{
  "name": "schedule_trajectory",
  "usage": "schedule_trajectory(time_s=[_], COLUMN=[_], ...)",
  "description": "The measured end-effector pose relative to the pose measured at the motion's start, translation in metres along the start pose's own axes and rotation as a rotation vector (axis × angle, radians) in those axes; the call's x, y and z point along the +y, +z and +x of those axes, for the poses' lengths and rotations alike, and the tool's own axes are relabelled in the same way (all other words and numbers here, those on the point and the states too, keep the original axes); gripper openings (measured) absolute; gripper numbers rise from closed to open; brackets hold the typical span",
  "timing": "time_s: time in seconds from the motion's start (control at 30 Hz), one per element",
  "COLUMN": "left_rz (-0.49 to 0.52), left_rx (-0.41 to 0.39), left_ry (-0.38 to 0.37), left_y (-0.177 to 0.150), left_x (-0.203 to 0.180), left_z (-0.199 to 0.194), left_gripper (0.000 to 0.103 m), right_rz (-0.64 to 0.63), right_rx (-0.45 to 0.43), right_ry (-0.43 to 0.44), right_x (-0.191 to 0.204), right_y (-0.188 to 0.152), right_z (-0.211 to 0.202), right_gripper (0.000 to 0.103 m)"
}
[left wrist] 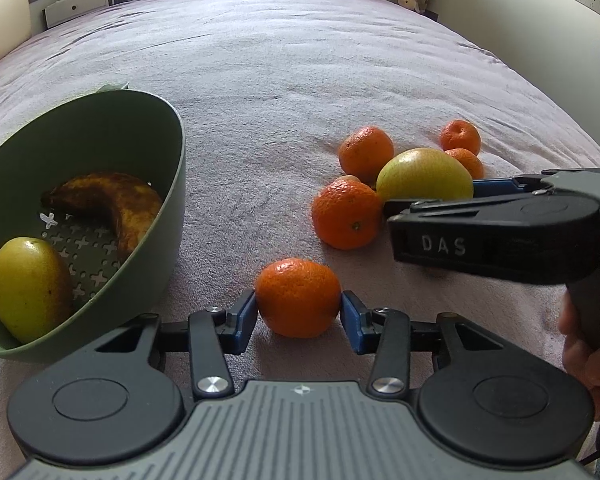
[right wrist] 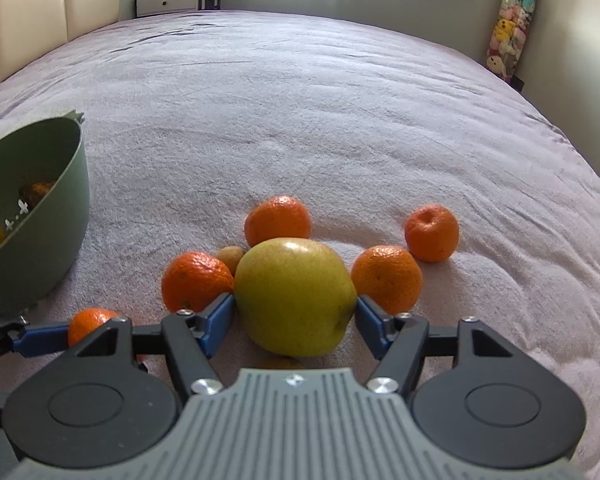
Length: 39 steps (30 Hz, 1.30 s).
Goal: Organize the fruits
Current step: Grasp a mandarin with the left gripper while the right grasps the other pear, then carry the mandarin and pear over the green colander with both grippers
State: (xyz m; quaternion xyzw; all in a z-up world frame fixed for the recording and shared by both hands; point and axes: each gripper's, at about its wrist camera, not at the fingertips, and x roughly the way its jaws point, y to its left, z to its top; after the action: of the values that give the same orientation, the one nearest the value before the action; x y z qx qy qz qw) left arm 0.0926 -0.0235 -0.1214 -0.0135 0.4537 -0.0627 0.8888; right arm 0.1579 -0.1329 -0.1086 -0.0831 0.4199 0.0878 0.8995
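My left gripper [left wrist: 299, 312] is shut on a mandarin [left wrist: 298, 297] resting on the bed, both blue pads touching its sides. My right gripper [right wrist: 295, 318] is shut on a large yellow-green apple [right wrist: 295, 296], which also shows in the left wrist view [left wrist: 424, 174]. Several more mandarins lie around the apple [right wrist: 278, 220] [right wrist: 386, 278] [right wrist: 431, 233] [right wrist: 196, 280], with a small brown fruit [right wrist: 231, 258] behind. A green colander bowl [left wrist: 168, 184] at the left holds a browned banana [left wrist: 112, 204] and a yellow-green apple [left wrist: 28, 286].
The fruits lie on a wide bed with a lilac-grey cover [left wrist: 280, 60]. A headboard and a white device [right wrist: 168, 2] stand at the far end. A stack of plush toys [right wrist: 510, 24] stands in the far right corner.
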Motion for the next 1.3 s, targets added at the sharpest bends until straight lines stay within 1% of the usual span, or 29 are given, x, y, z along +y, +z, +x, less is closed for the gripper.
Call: schedule_trajectory(time_s=[0.2, 0.43, 0.6, 0.73, 0.83, 1.07, 1.3], left_rz=[0.000, 0.002, -0.033, -0.068, -0.101, -0.200, -0.292], left_rx=[-0.013, -0.062, -0.098, -0.130, -0.143, -0.124, -0.130], left_ry=[-0.008, -0.028, -0.048, -0.050, -0.032, 0.036, 0.076], left_y=[0.001, 0.009, 0.018, 0.025, 0.030, 0.037, 0.040], left_x=[-0.002, -0.006, 0.001, 0.012, 0.024, 0.064, 0.102], left_z=[-0.009, -0.034, -0.058, -0.078, -0.091, -0.108, -0.118], left_gripper=[0.050, 0.050, 0.050, 0.050, 0.050, 0.050, 0.050], right_rz=[0.062, 0.067, 0.083, 0.094, 0.088, 0.060, 0.011], right_rx=[-0.002, -0.068, -0.111, -0.137, -0.158, -0.196, -0.190], right_ry=[0.000, 0.003, 0.018, 0.044, 0.070, 0.158, 0.260], right_x=[-0.007, -0.008, -0.010, -0.008, -0.001, 0.023, 0.055], right_y=[0.003, 0.010, 0.015, 0.018, 0.023, 0.035, 0.045], right_z=[-0.011, -0.042, -0.068, -0.087, -0.100, -0.120, -0.122], right_gripper=[0.063, 0.063, 0.062, 0.062, 0.061, 0.061, 0.061])
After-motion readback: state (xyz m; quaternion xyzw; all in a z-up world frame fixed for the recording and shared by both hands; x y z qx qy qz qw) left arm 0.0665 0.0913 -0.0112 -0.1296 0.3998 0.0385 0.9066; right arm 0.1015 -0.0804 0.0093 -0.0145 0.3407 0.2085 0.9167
